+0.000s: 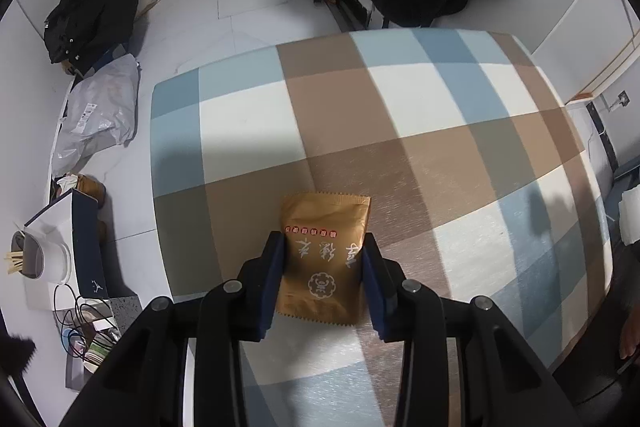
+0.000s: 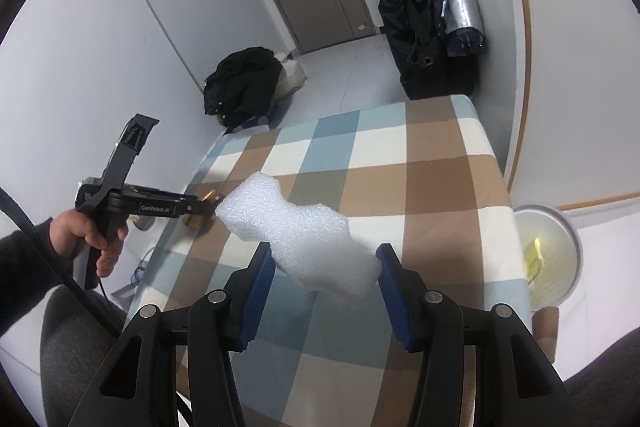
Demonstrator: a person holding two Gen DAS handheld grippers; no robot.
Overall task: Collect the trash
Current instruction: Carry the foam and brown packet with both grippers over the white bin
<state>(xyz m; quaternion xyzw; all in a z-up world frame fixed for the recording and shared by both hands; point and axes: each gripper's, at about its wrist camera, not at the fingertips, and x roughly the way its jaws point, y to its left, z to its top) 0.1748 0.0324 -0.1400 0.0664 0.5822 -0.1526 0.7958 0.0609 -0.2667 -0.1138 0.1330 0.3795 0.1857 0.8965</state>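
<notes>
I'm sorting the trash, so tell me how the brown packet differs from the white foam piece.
The brown packet is a flat, printed, sealed wrapper; the white foam piece is thick, plain and wavy-edged. The packet lies on the checked tablecloth between the jaws of the left gripper; the foam is held up off the cloth in the right gripper. Both are small, light pieces of trash.

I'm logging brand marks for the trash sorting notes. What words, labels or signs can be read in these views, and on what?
"GenRobot.AI": white print on the side of the left gripper, seen from the right wrist view.
Brown packet: white characters, a round white emblem and a row of red marks, upside down here; not legible.
Grey plastic bag on the floor: a shipping label, too small to read.
</notes>
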